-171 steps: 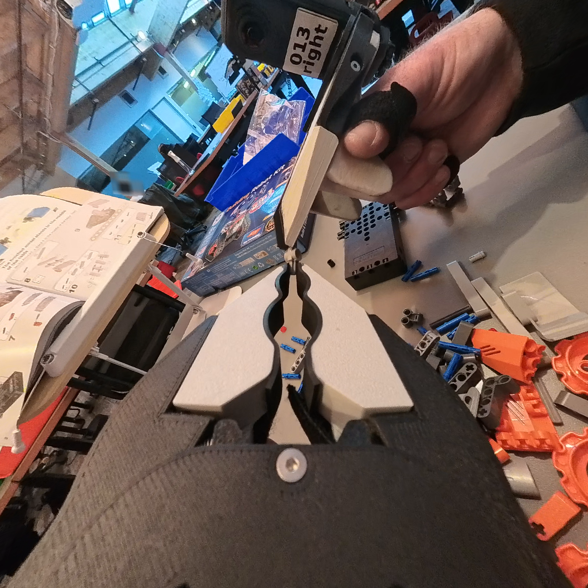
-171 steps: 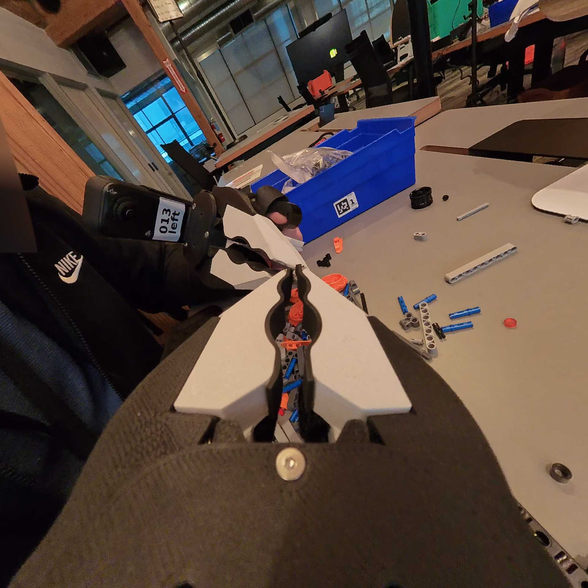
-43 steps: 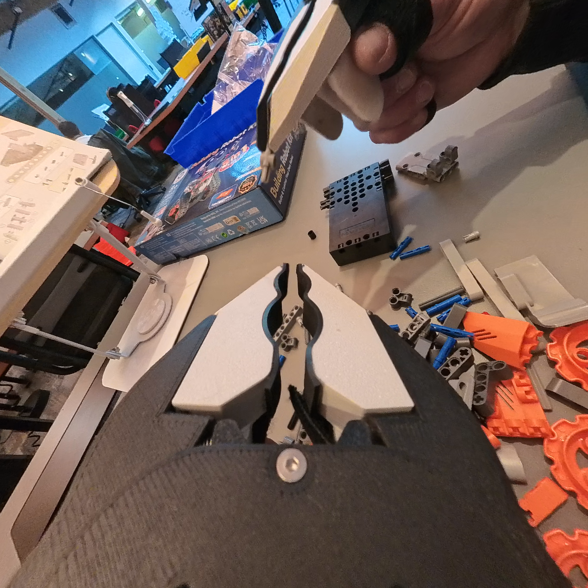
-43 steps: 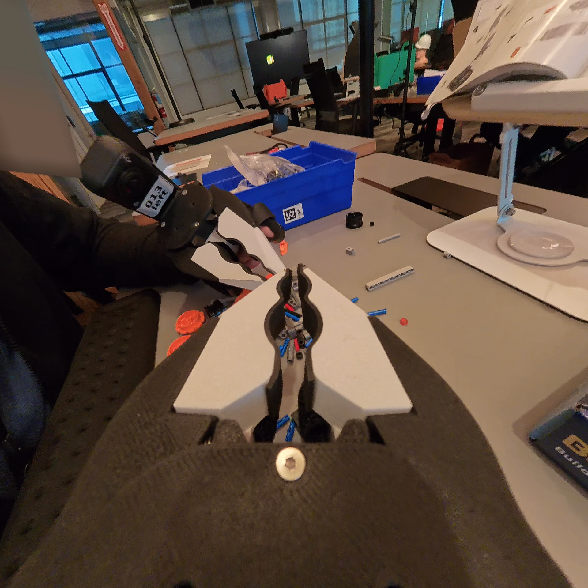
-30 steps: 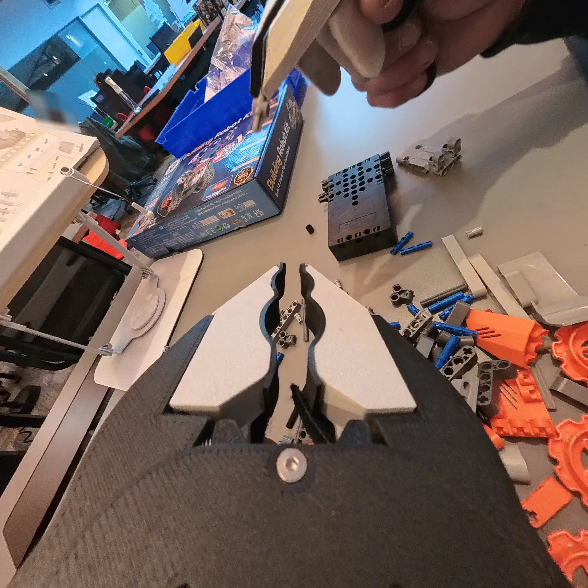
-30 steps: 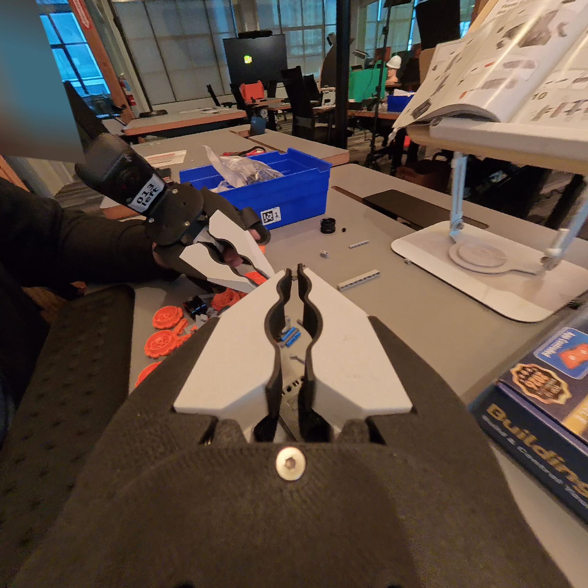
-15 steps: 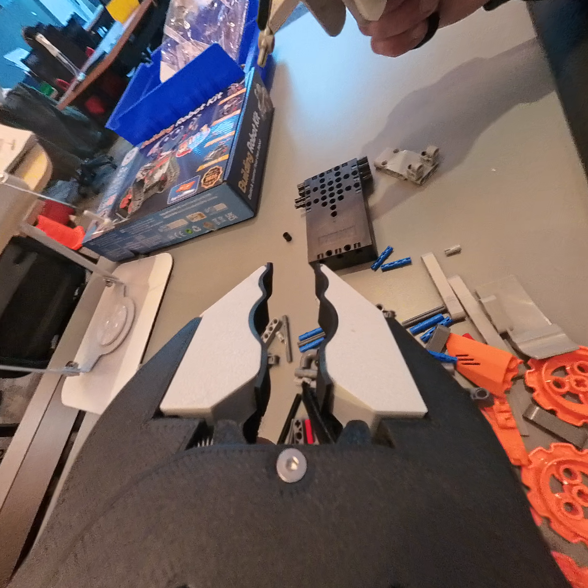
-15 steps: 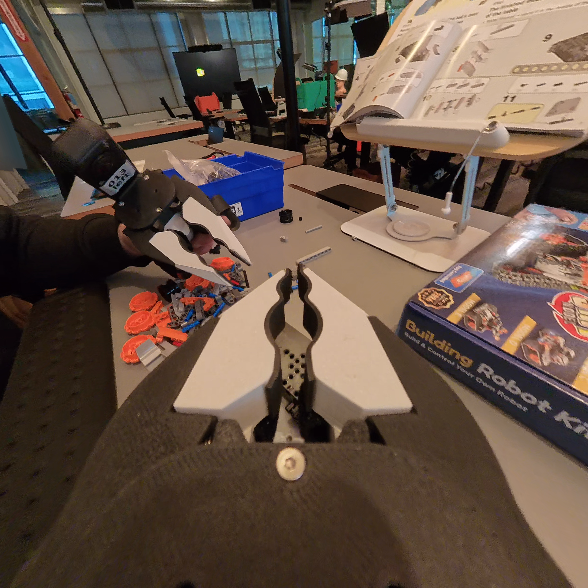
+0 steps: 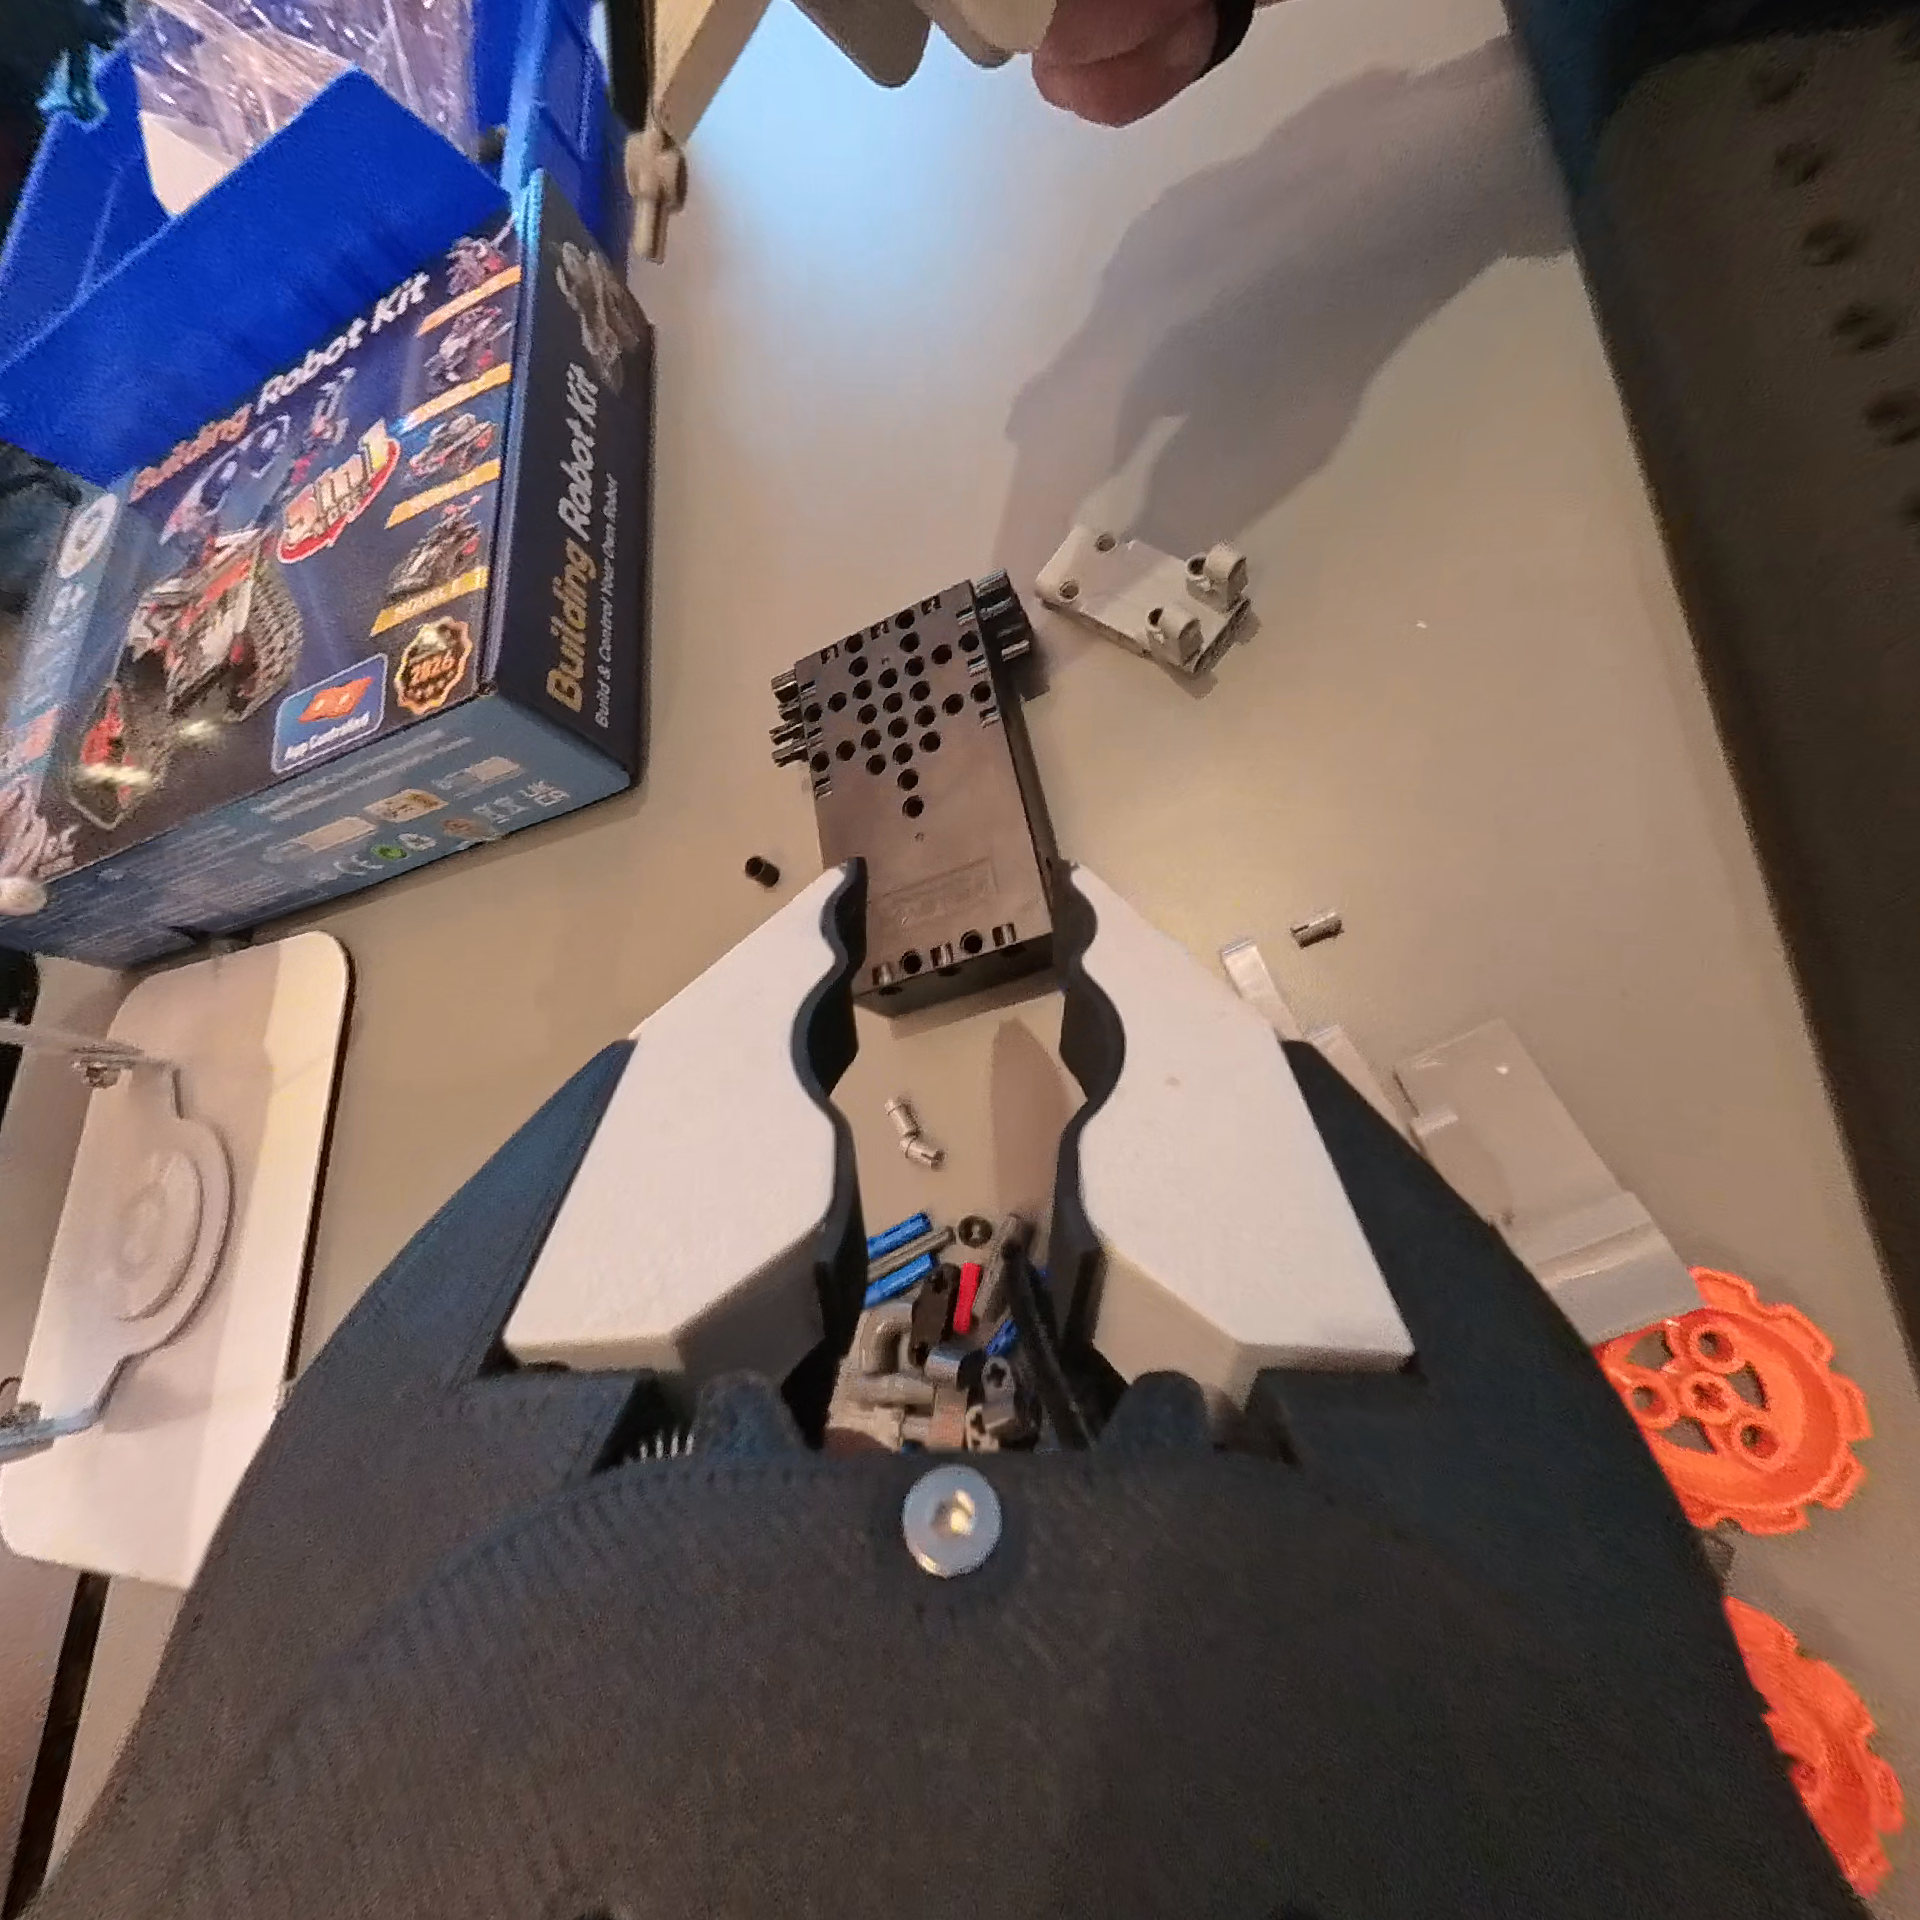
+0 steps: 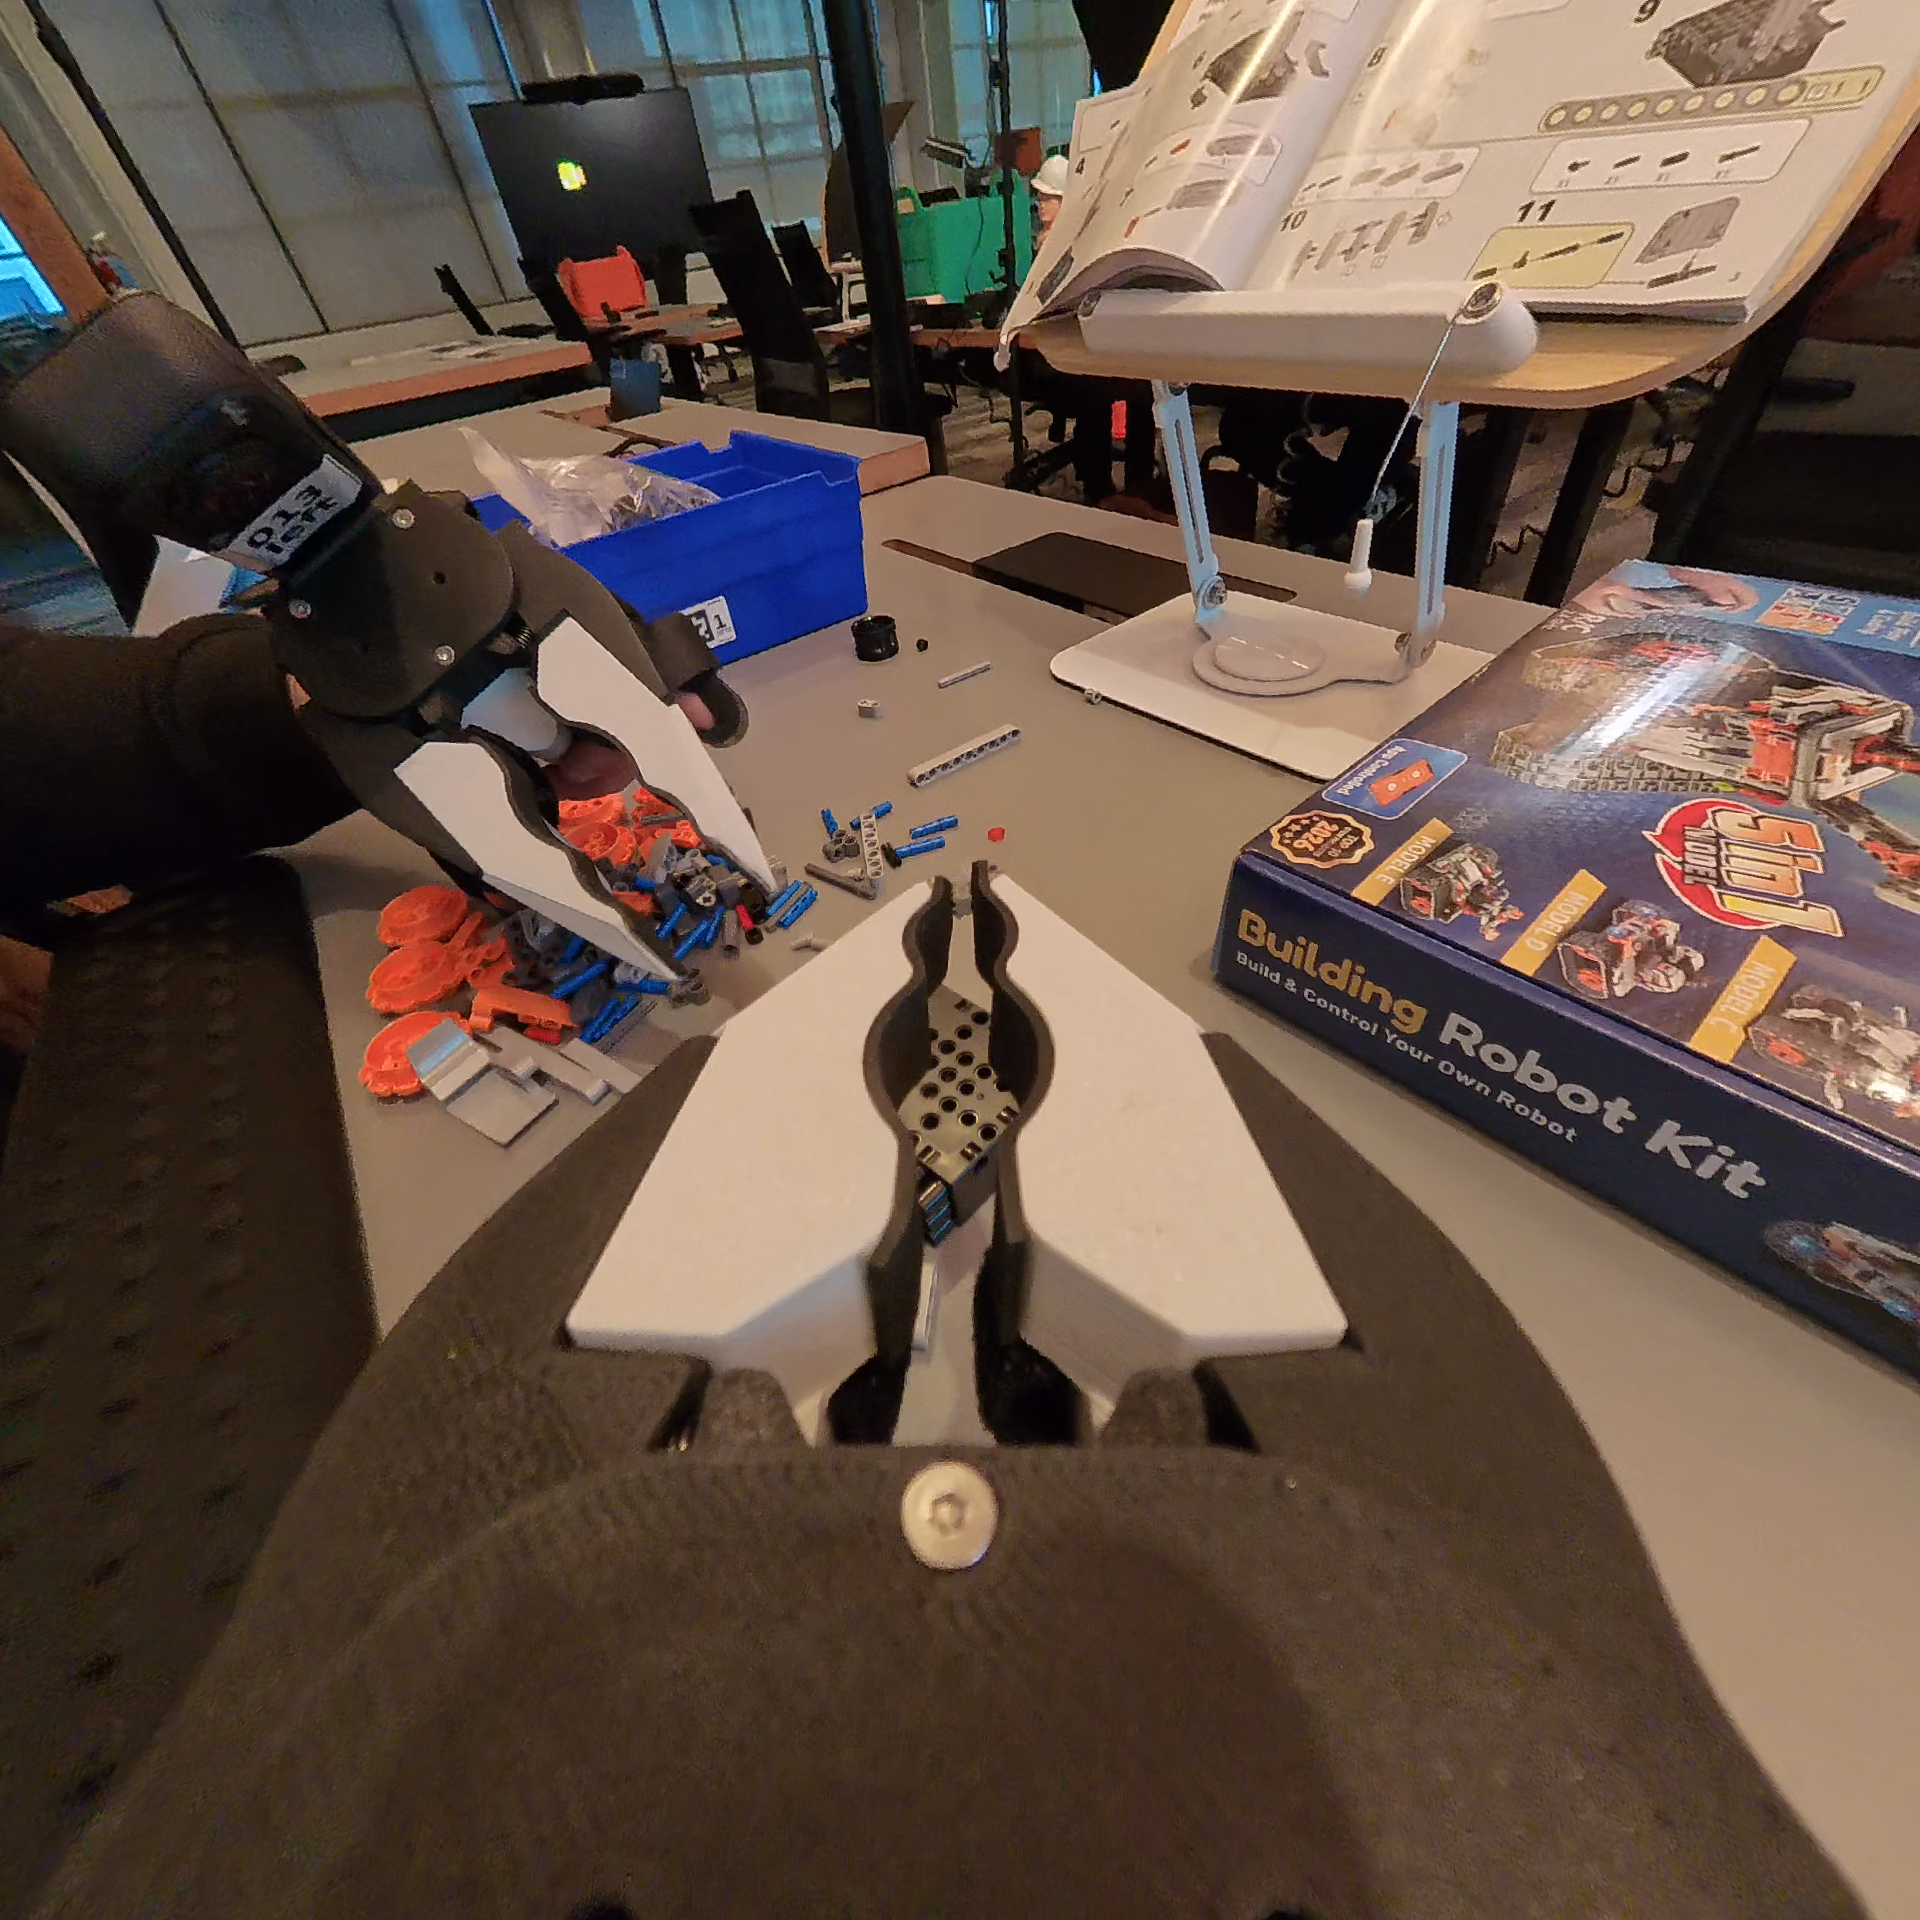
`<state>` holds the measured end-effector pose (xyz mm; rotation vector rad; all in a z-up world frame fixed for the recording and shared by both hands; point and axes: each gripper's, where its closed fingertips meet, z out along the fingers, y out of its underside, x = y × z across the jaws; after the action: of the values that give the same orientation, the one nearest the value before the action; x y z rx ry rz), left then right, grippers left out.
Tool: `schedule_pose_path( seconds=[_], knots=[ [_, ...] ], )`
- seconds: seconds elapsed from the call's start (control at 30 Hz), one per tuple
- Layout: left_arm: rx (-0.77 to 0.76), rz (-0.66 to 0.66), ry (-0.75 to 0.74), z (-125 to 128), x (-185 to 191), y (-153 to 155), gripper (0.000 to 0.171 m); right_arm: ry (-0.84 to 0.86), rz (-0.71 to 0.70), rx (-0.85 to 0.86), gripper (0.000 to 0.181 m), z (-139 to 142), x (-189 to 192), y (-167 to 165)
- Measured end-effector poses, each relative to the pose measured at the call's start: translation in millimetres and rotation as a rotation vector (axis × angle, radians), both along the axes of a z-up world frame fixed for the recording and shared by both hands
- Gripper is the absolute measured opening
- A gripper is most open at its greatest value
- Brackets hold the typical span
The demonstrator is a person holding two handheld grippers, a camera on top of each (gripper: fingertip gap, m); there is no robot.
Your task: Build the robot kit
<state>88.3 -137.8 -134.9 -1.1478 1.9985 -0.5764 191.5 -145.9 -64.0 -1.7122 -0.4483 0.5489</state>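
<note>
My left gripper (image 9: 966,894) is open, low over the table. Its fingertips (image 9: 847,883) flank the near end of a black perforated block (image 9: 914,790) without visibly gripping it. Small grey pins (image 9: 912,1132) and a heap of blue, grey and red parts (image 9: 935,1309) lie between its fingers. My right gripper (image 10: 961,883) is shut on a small light grey connector (image 9: 651,197) and holds it in the air above the block. The block also shows through the gap of the right fingers (image 10: 951,1081). The open left gripper (image 10: 727,930) hangs over the parts pile in the right wrist view.
A blue kit box (image 10: 1558,894) lies right of the block. A white book stand (image 10: 1278,665) holds an open manual. A blue bin (image 10: 727,540) stands behind. Orange gears (image 9: 1725,1423), grey plates (image 9: 1507,1164), a grey bracket (image 9: 1143,597) and a long grey beam (image 10: 961,753) lie about. Left tips to right tips: about 12 centimeters. My left tips are roughly 10 centimeters from the grey bracket (image 9: 1143,597).
My left gripper has opened wider and moved forward until its tips flank the black block. My right gripper, still shut on the grey connector, has swung toward the kit box.
</note>
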Motion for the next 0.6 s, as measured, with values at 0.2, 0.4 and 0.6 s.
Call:
schedule_pose_path(
  seconds=[0.2,0.4,0.6],
  knots=[
    [-0.015,-0.044,0.066,-12,10,-17,0.033,0.001,0.008,-0.016,0.002,-5,6,-8],
    [-0.031,-0.102,0.078,-14,35,-39,0.033,-0.006,0.016,-0.030,0.002,-10,6,-11],
    [0.021,-0.198,0.156,-37,58,-66,0.030,-0.015,0.033,-0.038,0.002,-13,2,-11]
  ],
)
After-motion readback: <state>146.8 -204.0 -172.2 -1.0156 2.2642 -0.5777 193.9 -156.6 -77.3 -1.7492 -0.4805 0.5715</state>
